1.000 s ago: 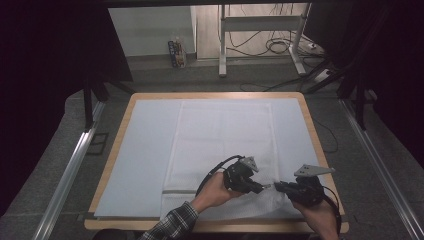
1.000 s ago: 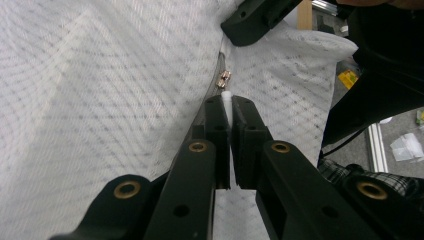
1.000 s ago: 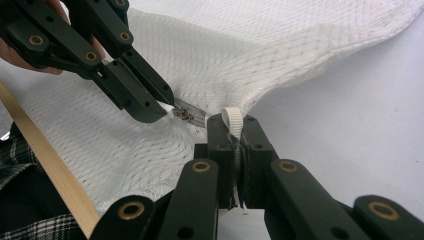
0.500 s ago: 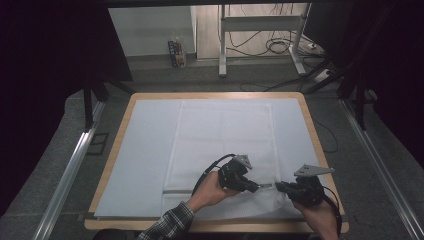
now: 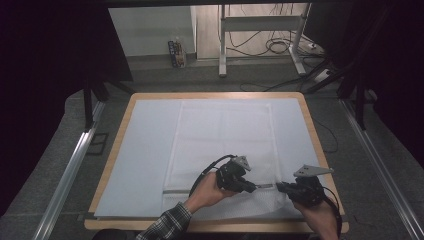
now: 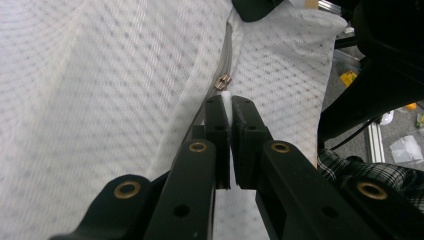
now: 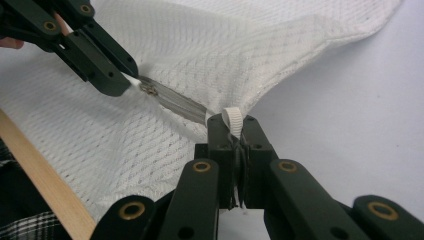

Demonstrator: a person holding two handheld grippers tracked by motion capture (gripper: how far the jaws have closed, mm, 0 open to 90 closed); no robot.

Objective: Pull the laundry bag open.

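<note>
A white mesh bag (image 5: 220,135) lies flat on the table, with its grey zipper (image 5: 265,186) along the near edge. My left gripper (image 5: 254,188) is shut on the white pull tab (image 6: 226,96) just behind the metal slider (image 6: 223,81). My right gripper (image 5: 280,186) is shut on a white ribbon loop (image 7: 231,119) at the bag's corner, where the zipper tape (image 7: 175,102) ends. In the right gripper view the left gripper (image 7: 127,77) points in from the upper left, with the slider (image 7: 148,89) at its tip. The mesh is pulled taut between the two grippers.
A pale sheet (image 5: 145,145) covers the wooden-edged table (image 5: 116,140). Metal rails (image 5: 70,170) run along both sides. Beyond the far edge stand table legs (image 5: 221,40), floor cables (image 5: 280,47) and a small box (image 5: 176,52). A plaid sleeve (image 5: 165,225) comes in at the bottom.
My left gripper has shifted a little to the left with the zipper pull, widening the gap to the right gripper. The right gripper has stayed put.
</note>
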